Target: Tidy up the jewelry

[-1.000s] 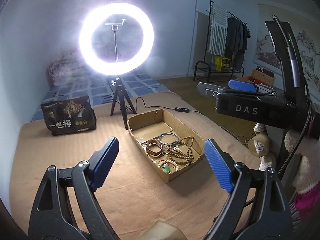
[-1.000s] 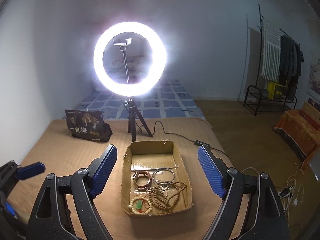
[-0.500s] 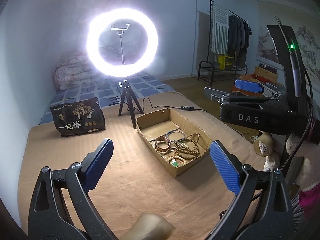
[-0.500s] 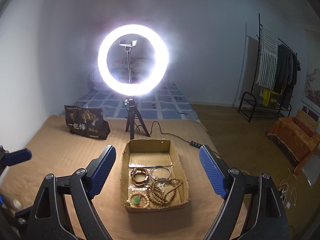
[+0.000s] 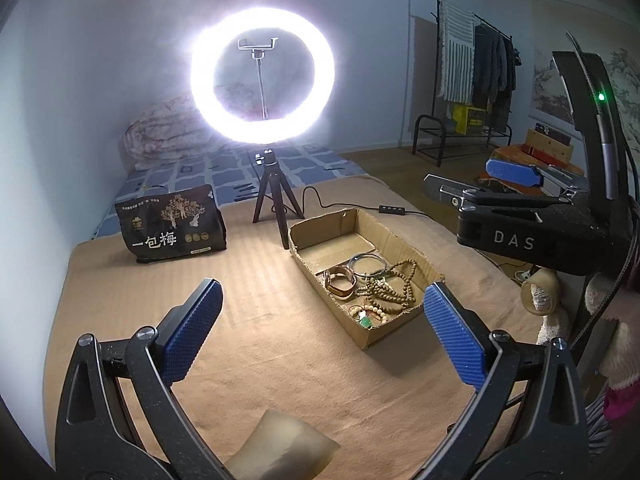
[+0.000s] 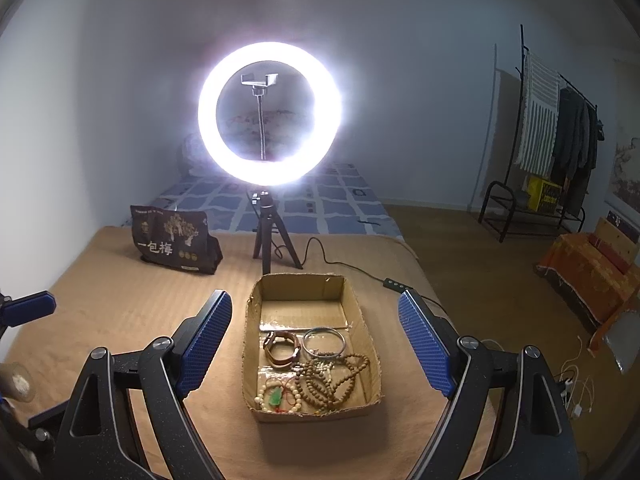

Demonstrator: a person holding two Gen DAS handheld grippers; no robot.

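Evidently both tools hang spread wide above the bed with nothing between their fingers: the right tool (image 6: 314, 344) looks straight down the length of the box (image 6: 256, 308), while the left tool (image 5: 322, 330) sits off to the side, its view showing the box at an angle and the right tool's body in profile. Held that way, the right one seems best lined up for reaching in, and the left one is kept clear of it.

All the jewelry in view lies inside the box, heaped toward its near end, the far end bare; a shallow cardboard tray keeps loose strands from straying over the blanket (image 5: 280, 360). Counted: one leather band (image 6: 282, 348), one metal bangle (image 6: 323, 342), one pale bead bracelet with a green charm (image 6: 276, 394), and a tangle of brown wooden beads (image 6: 332, 380) that may be one long strand or several; the pictures do not settle it. Such a heap fits jewelry gathered in just as well as jewelry waiting to be sorted.

Beyond stand one ring light (image 6: 270, 114) on a tripod, lighting the box, and one dark snack bag (image 6: 174, 242).
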